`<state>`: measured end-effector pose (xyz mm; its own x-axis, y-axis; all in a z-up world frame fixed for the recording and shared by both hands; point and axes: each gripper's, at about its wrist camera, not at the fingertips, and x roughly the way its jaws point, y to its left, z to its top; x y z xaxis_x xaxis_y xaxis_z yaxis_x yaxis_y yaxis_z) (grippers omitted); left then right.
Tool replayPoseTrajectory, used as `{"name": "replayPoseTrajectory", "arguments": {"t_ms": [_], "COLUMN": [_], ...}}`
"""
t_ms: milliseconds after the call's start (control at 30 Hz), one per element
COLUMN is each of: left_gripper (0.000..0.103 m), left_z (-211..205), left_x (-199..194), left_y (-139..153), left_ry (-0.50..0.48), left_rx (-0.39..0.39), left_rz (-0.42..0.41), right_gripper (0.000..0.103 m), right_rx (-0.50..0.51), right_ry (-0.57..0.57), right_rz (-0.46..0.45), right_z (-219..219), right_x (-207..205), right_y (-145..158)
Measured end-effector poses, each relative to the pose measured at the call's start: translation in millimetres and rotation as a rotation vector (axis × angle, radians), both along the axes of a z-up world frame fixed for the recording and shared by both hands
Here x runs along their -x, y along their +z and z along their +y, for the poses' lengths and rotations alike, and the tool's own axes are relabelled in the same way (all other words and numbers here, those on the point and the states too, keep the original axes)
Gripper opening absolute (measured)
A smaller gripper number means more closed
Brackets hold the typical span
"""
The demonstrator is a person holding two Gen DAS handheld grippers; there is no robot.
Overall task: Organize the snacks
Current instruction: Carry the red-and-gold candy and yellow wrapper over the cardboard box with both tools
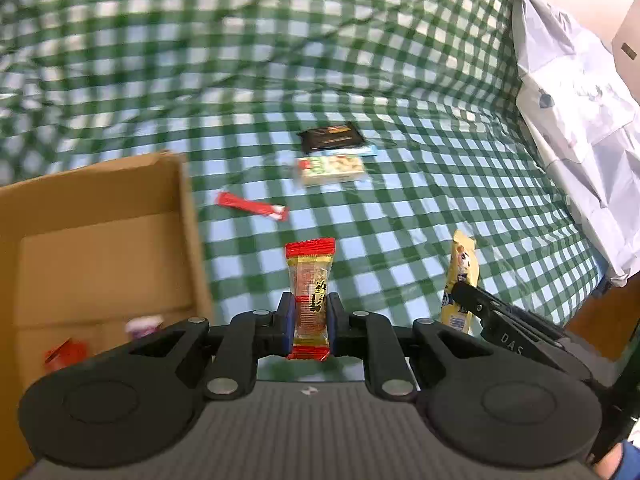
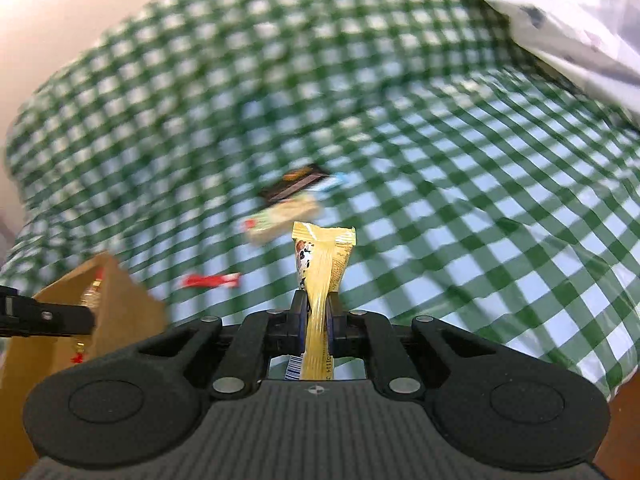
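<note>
Left wrist view: the left gripper (image 1: 311,316) has its fingers clenched on a clear snack bar (image 1: 310,298) with red crimped ends, held upright just right of the cardboard box (image 1: 100,216).

Right wrist view: the right gripper (image 2: 318,316) pinches a creased yellow snack packet (image 2: 320,268) above the green checked cloth (image 2: 460,220).

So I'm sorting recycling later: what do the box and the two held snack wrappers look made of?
Box: plain brown cardboard, matte, with folded flaps.
Red-ended snack in the left gripper: glossy plastic film, partly clear, crimped ends.
Yellow snack in the right gripper: shiny film, probably plastic, creased where pinched.
</note>
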<state>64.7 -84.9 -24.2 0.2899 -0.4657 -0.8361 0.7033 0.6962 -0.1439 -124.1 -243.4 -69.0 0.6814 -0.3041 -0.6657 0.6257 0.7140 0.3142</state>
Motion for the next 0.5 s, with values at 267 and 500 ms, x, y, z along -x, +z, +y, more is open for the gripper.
{"name": "replayPoseTrajectory", "arguments": {"t_ms": [267, 500], "left_gripper": [0.017, 0.017], "left_z": [110.0, 199.5], "left_x": [38.7, 72.0], "left_y": [35.5, 53.2], "left_ry": [0.096, 0.187], "left_rx": [0.006, 0.018], "left_rz": [-0.038, -0.105], "right_gripper": [0.01, 0.01], "right_rx": [0.037, 0.044], "right_ry": [0.235, 0.408], "right_rz": [-0.078, -0.101], "right_z": [127.5, 227.8], "right_x": [-0.1, 7.8], "right_y": [55.3, 76.4]}}
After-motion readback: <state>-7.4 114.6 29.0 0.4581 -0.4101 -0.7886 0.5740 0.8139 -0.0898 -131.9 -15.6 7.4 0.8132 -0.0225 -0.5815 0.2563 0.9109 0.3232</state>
